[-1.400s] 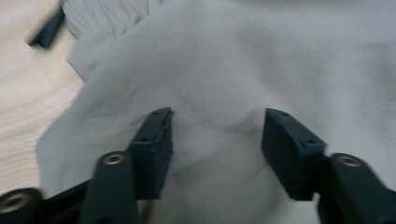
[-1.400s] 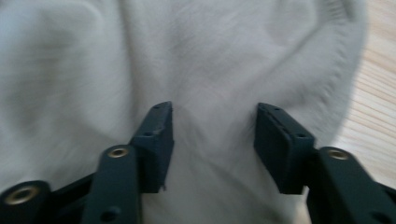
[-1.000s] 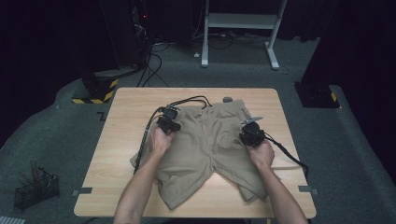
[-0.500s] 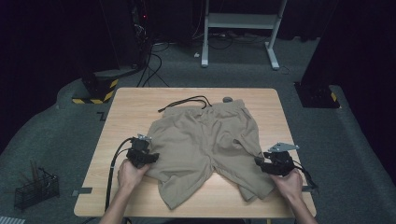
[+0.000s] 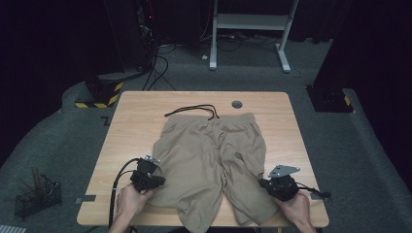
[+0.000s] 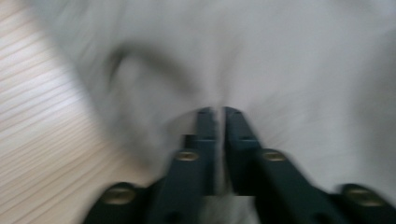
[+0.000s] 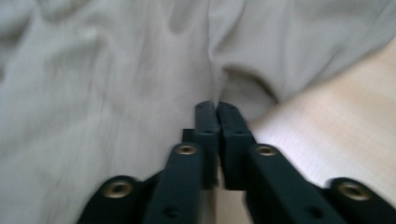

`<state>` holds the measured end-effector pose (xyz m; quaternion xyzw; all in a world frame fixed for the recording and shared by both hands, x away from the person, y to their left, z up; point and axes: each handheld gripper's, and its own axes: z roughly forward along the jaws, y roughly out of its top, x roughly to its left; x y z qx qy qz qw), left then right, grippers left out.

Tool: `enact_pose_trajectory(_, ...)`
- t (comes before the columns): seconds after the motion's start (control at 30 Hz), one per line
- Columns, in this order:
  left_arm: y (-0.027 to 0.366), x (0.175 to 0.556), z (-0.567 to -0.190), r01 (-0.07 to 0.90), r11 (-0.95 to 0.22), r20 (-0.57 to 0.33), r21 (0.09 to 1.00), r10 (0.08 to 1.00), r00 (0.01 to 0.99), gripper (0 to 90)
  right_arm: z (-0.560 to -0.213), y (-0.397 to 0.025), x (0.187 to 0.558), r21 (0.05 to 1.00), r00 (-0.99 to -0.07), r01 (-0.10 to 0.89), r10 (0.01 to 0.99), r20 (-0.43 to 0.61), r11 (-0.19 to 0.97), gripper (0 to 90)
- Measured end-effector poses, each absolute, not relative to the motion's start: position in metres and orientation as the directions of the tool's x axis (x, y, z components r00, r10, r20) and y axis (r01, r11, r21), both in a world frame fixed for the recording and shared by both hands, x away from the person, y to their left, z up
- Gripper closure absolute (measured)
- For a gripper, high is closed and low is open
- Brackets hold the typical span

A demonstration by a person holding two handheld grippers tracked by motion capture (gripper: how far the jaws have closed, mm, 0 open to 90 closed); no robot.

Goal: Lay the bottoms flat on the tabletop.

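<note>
Shorts (image 5: 211, 160) lie flat mid-tabletop, legs toward the near edge. Soft, light, floppy cloth; take it at the hems or waistband. Your left gripper (image 6: 219, 111) and right gripper (image 7: 217, 106) have fingers closed at the outer leg edges; blur hides whether cloth is pinched.

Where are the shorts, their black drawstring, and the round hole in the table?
shorts (image 5: 209, 155): high view, middle of the fabric.
black drawstring (image 5: 192, 109): high view, its loop on the table.
round hole (image 5: 236, 104): high view, its centre.
</note>
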<state>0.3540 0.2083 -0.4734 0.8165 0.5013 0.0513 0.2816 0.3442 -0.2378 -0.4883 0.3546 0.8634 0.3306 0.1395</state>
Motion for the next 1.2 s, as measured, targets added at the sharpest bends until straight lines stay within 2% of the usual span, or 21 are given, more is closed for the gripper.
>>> enact_pose_trajectory(0.13, 0.197, 0.395, -0.467, 0.780, -0.291, -0.154, 0.554, 0.885, 0.439, 47.9, -0.470, -0.232, 0.377, 0.726, -0.649, 0.521, 0.761, -0.005, 0.449, 56.2)
enact_pose_trajectory(0.23, 0.178, 0.427, -0.479, 0.777, -0.305, -0.106, 0.551, 0.898, 0.428, 46.3, -0.475, -0.223, 0.415, 0.700, -0.606, 0.568, 0.796, 0.000, 0.433, 51.6)
enact_pose_trajectory(0.3, 0.170, 0.444, -0.491, 0.791, -0.302, -0.101, 0.532, 0.905, 0.414, 46.3, -0.482, -0.218, 0.435, 0.671, -0.579, 0.602, 0.816, -0.008, 0.434, 54.6)
enact_pose_trajectory(0.37, 0.165, 0.456, -0.499, 0.785, -0.303, -0.065, 0.540, 0.915, 0.398, 46.5, -0.491, -0.212, 0.453, 0.640, -0.568, 0.622, 0.823, -0.028, 0.451, 68.4)
enact_pose_trajectory(0.47, 0.163, 0.473, -0.501, 0.777, -0.297, -0.023, 0.555, 0.928, 0.371, 51.5, -0.502, -0.204, 0.477, 0.585, -0.563, 0.644, 0.823, -0.073, 0.493, 88.3)
enact_pose_trajectory(0.5, 0.163, 0.480, -0.501, 0.766, -0.314, 0.013, 0.561, 0.928, 0.371, 52.3, -0.504, -0.204, 0.485, 0.596, -0.560, 0.632, 0.823, -0.090, 0.495, 89.7)
enact_pose_trajectory(0.63, 0.163, 0.513, -0.500, 0.797, -0.266, -0.003, 0.542, 0.948, 0.319, 48.4, -0.503, -0.202, 0.525, 0.586, -0.493, 0.677, 0.866, -0.088, 0.445, 89.5)
enact_pose_trajectory(0.7, 0.163, 0.520, -0.497, 0.814, -0.262, 0.000, 0.518, 0.952, 0.307, 44.0, -0.501, -0.205, 0.539, 0.580, -0.465, 0.694, 0.881, -0.090, 0.426, 79.2)
enact_pose_trajectory(0.73, 0.164, 0.516, -0.492, 0.798, -0.264, 0.002, 0.543, 0.950, 0.313, 42.5, -0.497, -0.207, 0.538, 0.589, -0.458, 0.687, 0.883, -0.103, 0.425, 76.2)
enact_pose_trajectory(0.83, 0.173, 0.482, -0.476, 0.719, -0.283, -0.031, 0.635, 0.920, 0.390, 42.2, -0.476, -0.223, 0.508, 0.687, -0.483, 0.600, 0.870, -0.097, 0.409, 66.5)
enact_pose_trajectory(0.93, 0.183, 0.447, -0.470, 0.683, -0.318, -0.053, 0.658, 0.885, 0.463, 40.7, -0.458, -0.247, 0.456, 0.737, -0.497, 0.523, 0.856, -0.143, 0.427, 60.3)
enact_pose_trajectory(0.97, 0.186, 0.435, -0.471, 0.683, -0.323, -0.066, 0.655, 0.876, 0.478, 40.0, -0.453, -0.257, 0.438, 0.753, -0.501, 0.511, 0.856, -0.131, 0.414, 58.3)
enact_pose_trajectory(1.1, 0.197, 0.400, -0.486, 0.690, -0.338, -0.080, 0.640, 0.864, 0.497, 38.8, -0.448, -0.286, 0.368, 0.767, -0.510, 0.496, 0.851, -0.122, 0.407, 55.6)
enact_pose_trajectory(1.2, 0.203, 0.392, -0.503, 0.716, -0.311, -0.107, 0.625, 0.874, 0.473, 38.5, -0.462, -0.289, 0.328, 0.742, -0.548, 0.513, 0.830, -0.105, 0.432, 55.1)
